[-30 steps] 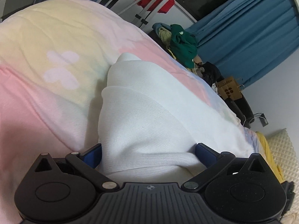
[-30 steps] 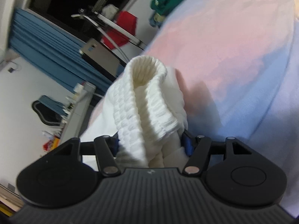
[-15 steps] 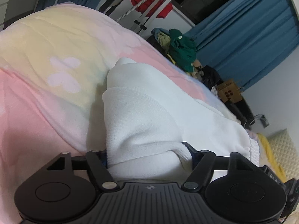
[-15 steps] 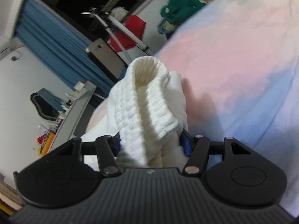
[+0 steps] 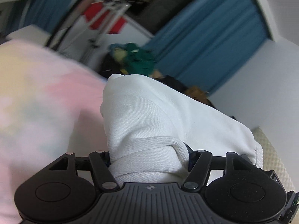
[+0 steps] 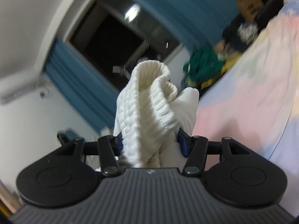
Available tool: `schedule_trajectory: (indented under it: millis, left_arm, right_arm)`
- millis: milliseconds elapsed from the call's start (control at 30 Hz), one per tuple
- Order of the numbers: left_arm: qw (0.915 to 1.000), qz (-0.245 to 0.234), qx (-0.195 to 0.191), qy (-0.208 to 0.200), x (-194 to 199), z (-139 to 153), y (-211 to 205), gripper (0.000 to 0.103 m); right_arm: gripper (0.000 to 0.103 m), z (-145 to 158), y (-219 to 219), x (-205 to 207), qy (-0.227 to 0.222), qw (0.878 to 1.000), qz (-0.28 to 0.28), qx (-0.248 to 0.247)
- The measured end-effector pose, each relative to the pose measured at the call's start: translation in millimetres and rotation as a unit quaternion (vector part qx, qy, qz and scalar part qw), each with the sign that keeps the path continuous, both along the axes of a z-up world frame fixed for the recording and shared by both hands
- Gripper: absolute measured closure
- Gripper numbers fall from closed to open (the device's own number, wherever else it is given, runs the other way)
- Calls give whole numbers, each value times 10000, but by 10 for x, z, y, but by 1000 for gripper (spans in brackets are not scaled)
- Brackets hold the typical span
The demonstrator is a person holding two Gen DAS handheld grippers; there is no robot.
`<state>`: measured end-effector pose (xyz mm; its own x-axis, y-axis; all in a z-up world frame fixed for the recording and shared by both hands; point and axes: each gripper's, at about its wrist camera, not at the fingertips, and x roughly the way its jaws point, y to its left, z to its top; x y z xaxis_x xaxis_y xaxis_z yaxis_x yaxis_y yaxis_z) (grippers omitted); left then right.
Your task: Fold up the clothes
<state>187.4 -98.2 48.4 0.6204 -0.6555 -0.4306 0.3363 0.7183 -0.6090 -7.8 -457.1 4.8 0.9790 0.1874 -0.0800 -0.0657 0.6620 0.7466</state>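
Room: white walls (image 5: 261,71), blue curtains (image 5: 209,43) beside a dark window (image 6: 112,43). A bed with pastel blanket (image 5: 37,93). Beyond it, a metal drying rack (image 5: 104,13) and heaped green clothing (image 5: 142,57).

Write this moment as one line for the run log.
left gripper: shut on white garment | right gripper: shut on its ribbed hem | garment lifted above bed

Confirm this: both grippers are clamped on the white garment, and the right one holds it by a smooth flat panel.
Wrong on one count. The right gripper holds the white garment by its ribbed, bunched cuff or hem, not a smooth panel, as the right wrist view shows. The rest stands: the left gripper is also clamped on it.
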Motion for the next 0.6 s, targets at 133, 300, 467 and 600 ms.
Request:
schedule_trajectory:
  millis: [133, 300, 467, 600]
  left_arm:
    - [9987, -458, 77, -217, 286, 170, -900, 36]
    - [9939, -1019, 355, -218, 790, 122, -2097, 36]
    - [9858, -1494, 725, -233, 1130, -287, -3153, 36]
    - [9786, -1684, 1173, -125, 1235, -902, -3707, 36]
  right_arm:
    - [46, 92, -614, -141, -310, 9976, -582, 207]
    - [46, -54, -1347, -229, -461, 9892, -1341, 376]
    - [46, -551, -1948, -208, -537, 9755, -2016, 697]
    - [46, -1145, -2280, -207, -221, 9645, -2409, 1061]
